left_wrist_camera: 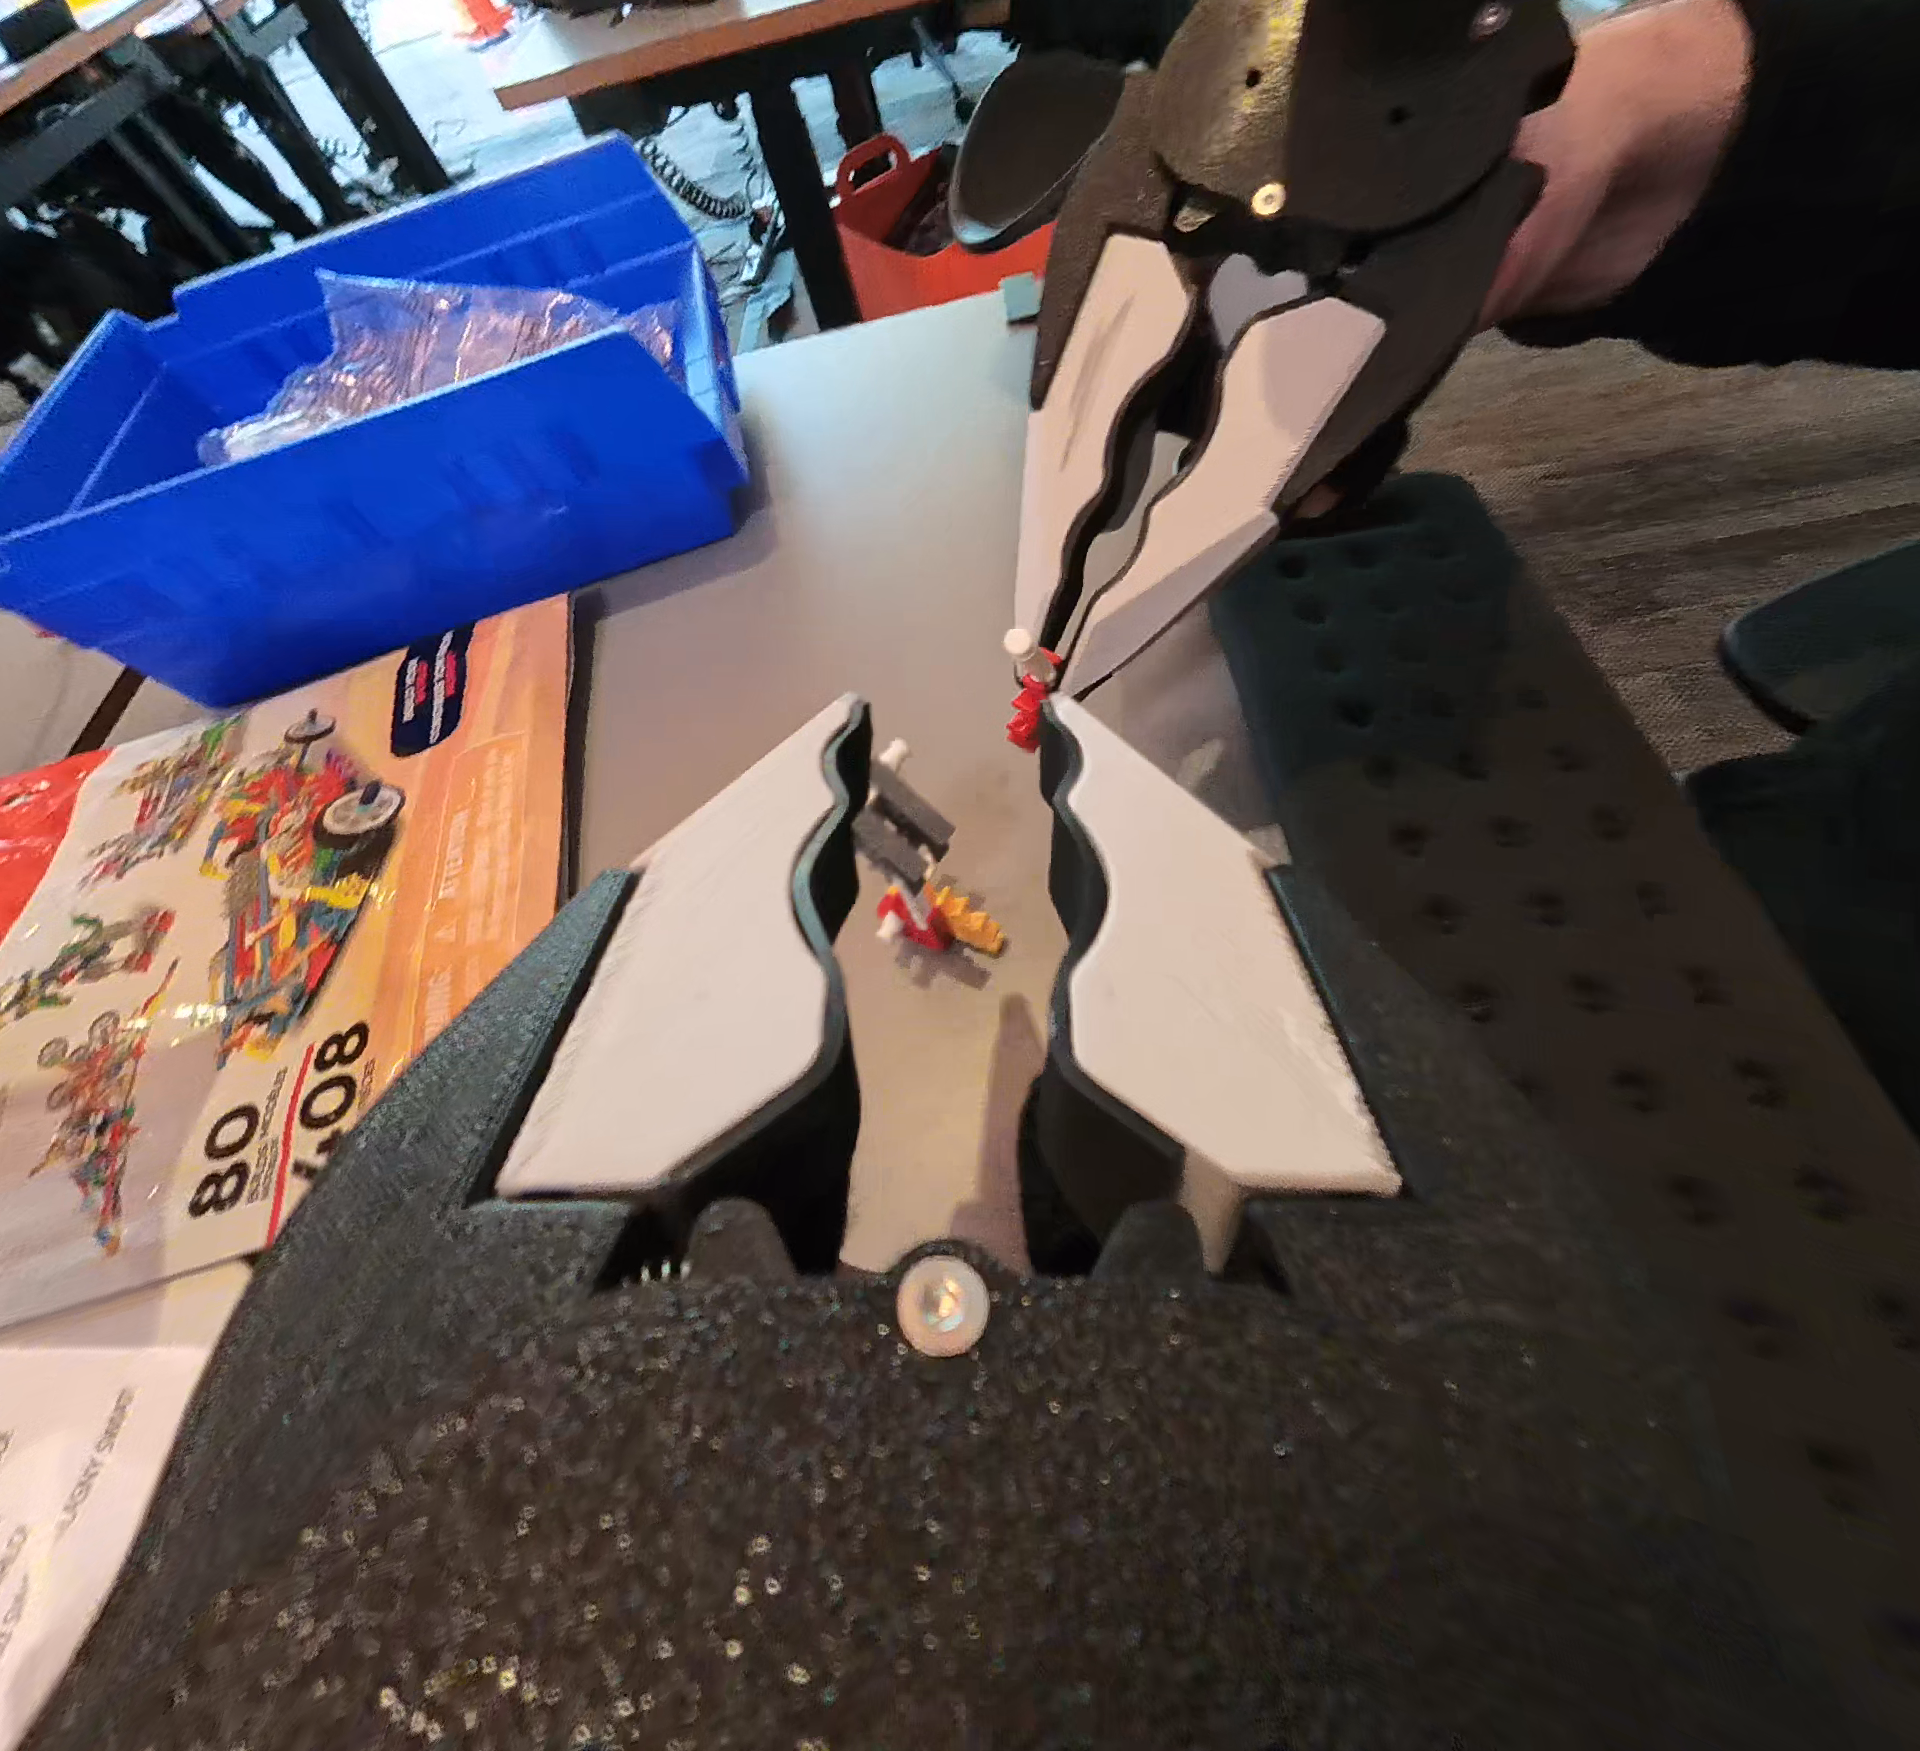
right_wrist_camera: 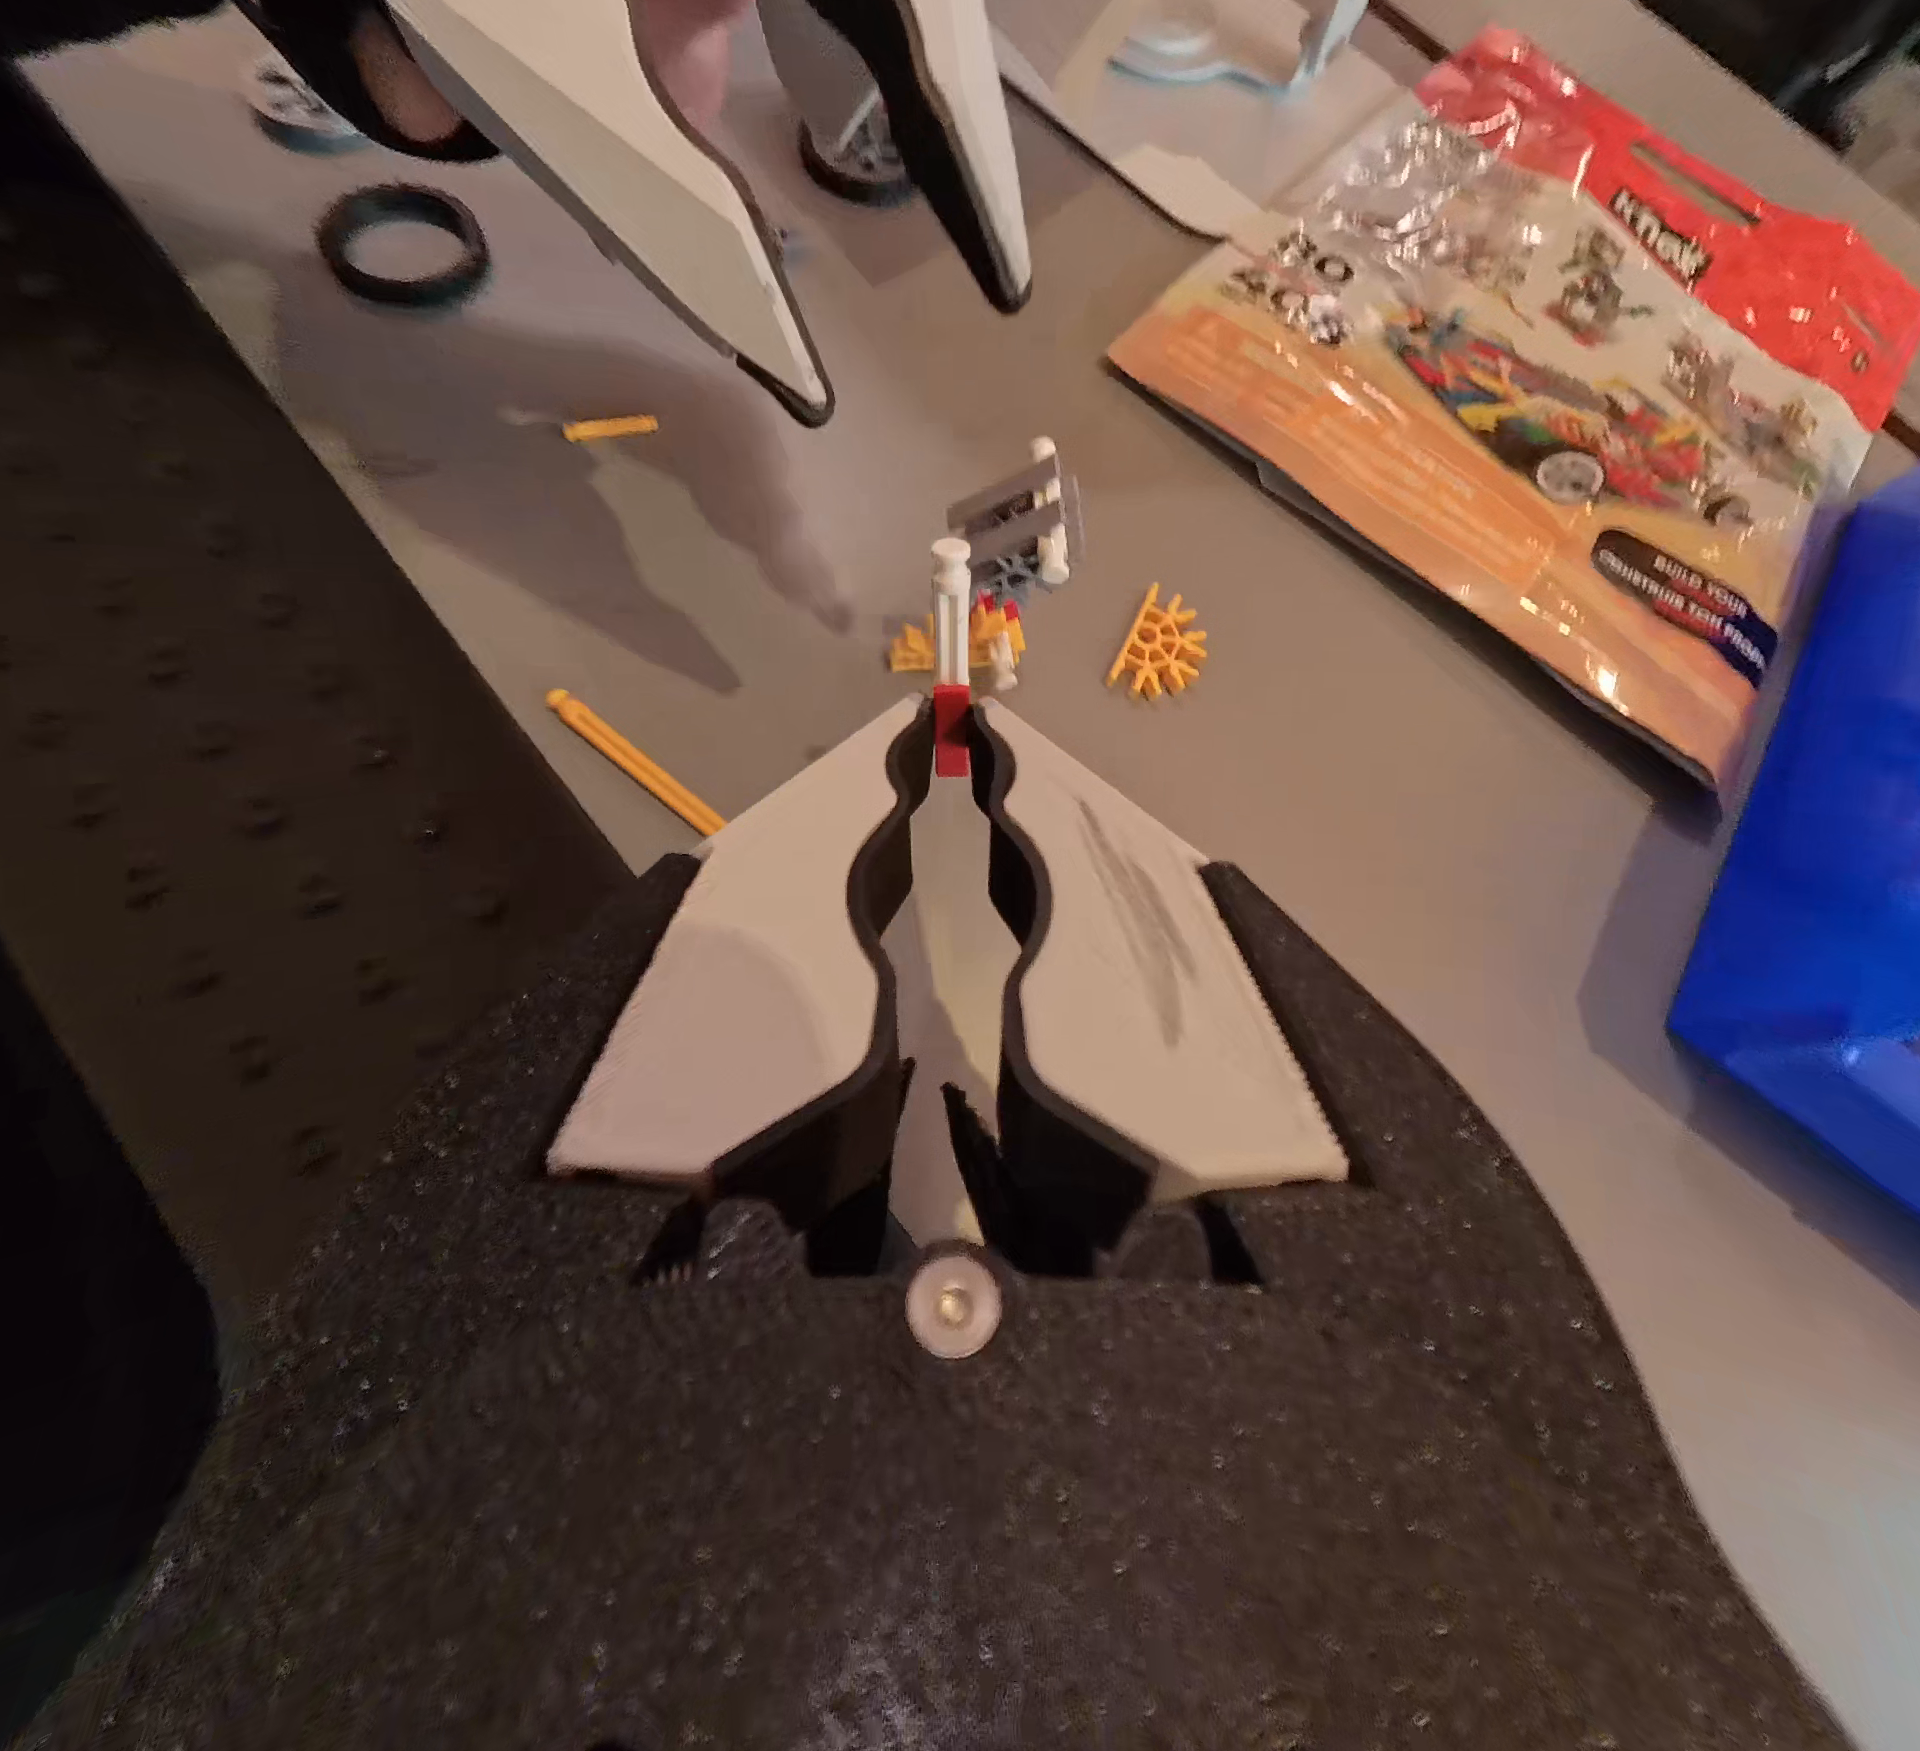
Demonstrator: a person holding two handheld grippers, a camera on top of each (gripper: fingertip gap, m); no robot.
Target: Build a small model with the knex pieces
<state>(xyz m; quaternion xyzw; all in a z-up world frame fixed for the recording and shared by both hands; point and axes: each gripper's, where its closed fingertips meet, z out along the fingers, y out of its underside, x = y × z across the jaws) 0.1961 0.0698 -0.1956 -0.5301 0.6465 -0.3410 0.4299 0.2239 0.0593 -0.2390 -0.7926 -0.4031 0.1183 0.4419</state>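
Right tool (right_wrist_camera: 948, 709) pinches a red connector (right_wrist_camera: 950, 733) at its tips, a white rod (right_wrist_camera: 950, 615) sticking out of the connector past them. Left wrist view shows the same: right tool (left_wrist_camera: 1051, 662) tips pressed on red connector (left_wrist_camera: 1029, 709), white rod (left_wrist_camera: 1023, 652) at top, held above the surface (left_wrist_camera: 883, 506).

Left tool (left_wrist_camera: 951, 730) spread wide, holding nothing; its right fingertip (left_wrist_camera: 1055, 714) is just beside the connector. In right wrist view left tool (right_wrist_camera: 914, 351) hangs spread beyond the connector.

Below the connector on the surface: small grey-white-yellow assembly (left_wrist_camera: 925, 870). Yellow fan piece (right_wrist_camera: 1158, 641) to its right, two yellow rods (right_wrist_camera: 634, 756) to its left, black ring (right_wrist_camera: 400, 241) farther left. Printed bag (right_wrist_camera: 1507, 392) and blue bin (left_wrist_camera: 364, 465) well apart from it, on the side of the fan piece.
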